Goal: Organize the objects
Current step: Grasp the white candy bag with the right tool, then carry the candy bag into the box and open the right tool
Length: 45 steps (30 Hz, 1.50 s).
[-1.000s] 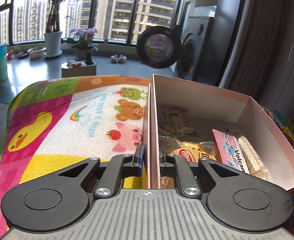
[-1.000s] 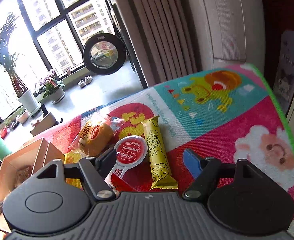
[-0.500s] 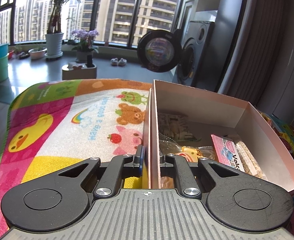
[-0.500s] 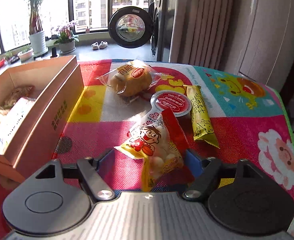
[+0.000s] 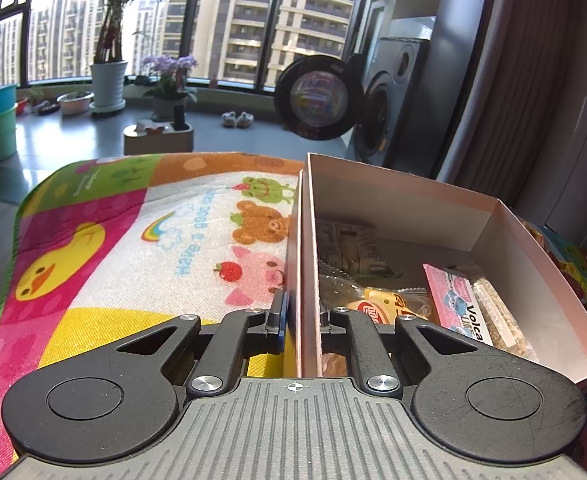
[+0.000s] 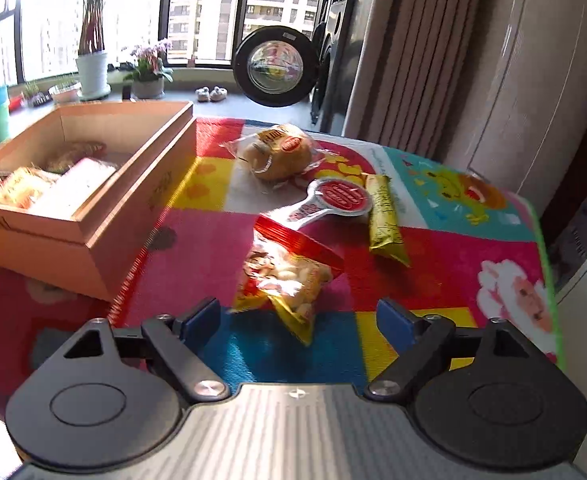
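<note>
The cardboard box [image 5: 413,204] is sitting on the colourful cartoon play mat [image 5: 133,248], and the left gripper [image 5: 301,320] is pinching the box's near side wall, one finger outside against the mat side and the other inside the box, the jaws closed tight on the thin board. Inside the box, a pink Volcano-style snack packet [image 5: 455,304] is lying beside a clear bag of brown grains [image 5: 497,316], with a wrapped bun [image 5: 389,304] just left of them and a pale printed packet [image 5: 349,248] further back.

In the right wrist view the same box [image 6: 141,196] is standing at the left of the mat [image 6: 453,252], well apart from the loose snacks. The right gripper [image 6: 297,320] is hanging with its blue-padded fingers spread wide, holding nothing; a red-and-yellow bag of pale sweets [image 6: 285,272] is lying on the mat just ahead of the gap between them. Beyond it, a round red-lidded jelly cup [image 6: 341,198] is resting beside a yellow snack stick [image 6: 383,220], and a wrapped bun [image 6: 281,152] is lying further back.

Past the mat's far edge, a washing machine with its round door [image 6: 275,66] swung open is standing by a ribbed curtain [image 6: 405,48], with potted plants [image 6: 149,68] lining the window sill.
</note>
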Motion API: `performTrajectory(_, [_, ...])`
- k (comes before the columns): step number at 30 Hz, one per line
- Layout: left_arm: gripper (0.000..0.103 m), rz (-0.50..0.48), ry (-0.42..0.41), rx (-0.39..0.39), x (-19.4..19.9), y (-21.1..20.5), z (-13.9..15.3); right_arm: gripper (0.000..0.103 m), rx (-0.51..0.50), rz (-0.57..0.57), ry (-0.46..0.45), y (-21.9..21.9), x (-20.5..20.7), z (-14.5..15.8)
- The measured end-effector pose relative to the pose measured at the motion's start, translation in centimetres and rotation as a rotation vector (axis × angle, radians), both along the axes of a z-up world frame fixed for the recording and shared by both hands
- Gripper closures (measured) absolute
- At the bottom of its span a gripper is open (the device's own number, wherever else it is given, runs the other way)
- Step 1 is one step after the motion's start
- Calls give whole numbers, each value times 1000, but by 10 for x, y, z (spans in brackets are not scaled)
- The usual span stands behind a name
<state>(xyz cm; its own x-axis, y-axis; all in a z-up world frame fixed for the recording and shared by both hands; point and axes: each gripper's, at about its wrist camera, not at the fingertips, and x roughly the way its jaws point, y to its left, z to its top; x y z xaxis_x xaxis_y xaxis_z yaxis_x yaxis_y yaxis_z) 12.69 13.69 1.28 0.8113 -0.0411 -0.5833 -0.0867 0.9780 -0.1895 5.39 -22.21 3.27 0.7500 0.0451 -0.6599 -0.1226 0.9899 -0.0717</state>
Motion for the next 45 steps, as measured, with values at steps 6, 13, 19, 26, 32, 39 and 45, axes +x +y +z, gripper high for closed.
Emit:
performTrajectory(6, [90, 0, 2, 0, 0, -1, -1, 13, 109, -90, 47, 2, 38, -7])
performTrajectory(13, [90, 0, 3, -12, -1, 1, -1, 50, 109, -92, 112, 14, 44, -10])
performTrajectory(19, [90, 2, 2, -19, 0, 1, -1, 51, 17, -17, 112, 36, 3, 15])
performTrajectory(26, [90, 1, 3, -33, 1, 2, -1, 51, -35, 117, 111, 72, -59, 59])
performTrajectory(32, [90, 2, 4, -39, 1, 3, -1, 51, 12, 248, 44, 111, -80, 107])
performTrajectory(39, [89, 2, 5, -46, 1, 3, -1, 51, 62, 279, -35, 152, -23, 153])
performTrajectory(45, [89, 4, 8, -51, 1, 4, -2, 51, 69, 210, 40, 186, 72, 126])
